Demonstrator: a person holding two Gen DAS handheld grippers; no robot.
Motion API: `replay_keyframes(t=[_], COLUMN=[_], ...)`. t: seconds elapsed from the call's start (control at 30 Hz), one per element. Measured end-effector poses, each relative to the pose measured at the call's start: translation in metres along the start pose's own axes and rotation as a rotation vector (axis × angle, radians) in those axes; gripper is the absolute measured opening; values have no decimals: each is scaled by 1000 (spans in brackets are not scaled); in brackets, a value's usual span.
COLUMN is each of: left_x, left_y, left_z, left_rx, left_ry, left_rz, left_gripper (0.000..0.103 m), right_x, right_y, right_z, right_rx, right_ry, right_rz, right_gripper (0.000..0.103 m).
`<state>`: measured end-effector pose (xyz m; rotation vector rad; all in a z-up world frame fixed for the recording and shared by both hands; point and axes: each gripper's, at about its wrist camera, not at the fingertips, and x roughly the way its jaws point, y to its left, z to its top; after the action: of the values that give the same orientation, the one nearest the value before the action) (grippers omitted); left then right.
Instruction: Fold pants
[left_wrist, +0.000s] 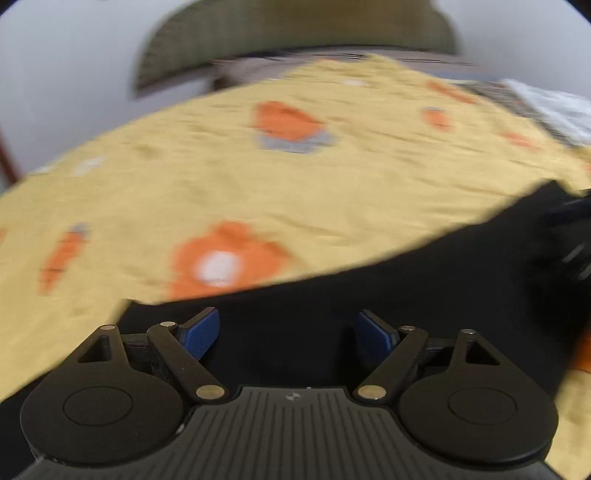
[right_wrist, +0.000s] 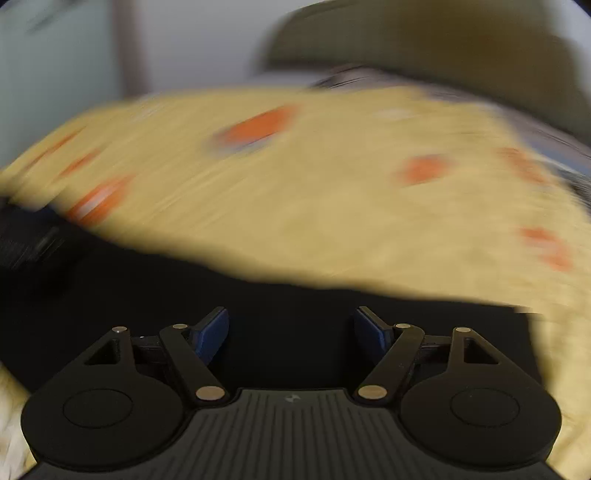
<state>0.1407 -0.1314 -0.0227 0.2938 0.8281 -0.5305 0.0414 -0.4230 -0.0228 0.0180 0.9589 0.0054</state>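
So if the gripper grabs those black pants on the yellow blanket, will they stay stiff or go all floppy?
Probably floppy: the black pants lie flat and limp on the yellow blanket, following its surface. Likely light too, since they look like thin cloth. They shouldn't roll or tip, but loose parts may dangle and drag. The left gripper stands open above them.

Matt black cloth pants (left_wrist: 369, 295), wrinkled yellow cloth bedspread (left_wrist: 258, 192), ribbed blue pads (left_wrist: 201, 334)

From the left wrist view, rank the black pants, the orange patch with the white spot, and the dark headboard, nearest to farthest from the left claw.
1. Black pants: right under the open left claw.
2. Orange patch with the white spot: just beyond the pants' edge, slightly left.
3. Dark headboard: at the top, past the yellow blanket.
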Motion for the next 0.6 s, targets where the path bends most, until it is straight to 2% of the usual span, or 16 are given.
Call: replay_keyframes(t=[0.07, 0.1, 0.17, 0.23, 0.27, 0.3, 0.37, 0.47, 0.53, 0.6], left_x=[5, 12, 31, 46, 53, 55, 50, 20, 5, 2], left_y=[-12, -19, -32, -34, -32, -26, -17, -16, -24, -36], left_z=[2, 3, 8, 16, 21, 26, 32, 25, 20, 14], left_rx=[8, 17, 48, 59, 48, 24, -34, -16, 25, 40], left_ry=[21, 32, 47, -4, -17, -24, -3, -23, -35, -31], left_rz=[-94, -105, -46, 25, 68, 78, 106, 76, 40, 11], left_gripper=[85, 85, 88, 97, 100, 97, 92, 92, 95, 96], right_x=[16, 24, 43, 63, 70, 72, 60, 14, -9, -15], right_y=[23, 29, 24, 12, 5, -2, -10, -23, -41, -67], right_z=[0, 4, 21, 35, 39, 41, 39, 17, -2, -22], right_rx=[-108, -130, -85, -25, 8, 51, 89, 44, 38, 62], right_ry=[58, 43, 19, -7, -21, -31, -54, -101, -58, 26], right_rz=[-18, -43, -56, -49, -48, -43, -115, -198, -201, -176], right_gripper=[75, 81, 84, 97, 97, 97, 97, 98, 98, 97])
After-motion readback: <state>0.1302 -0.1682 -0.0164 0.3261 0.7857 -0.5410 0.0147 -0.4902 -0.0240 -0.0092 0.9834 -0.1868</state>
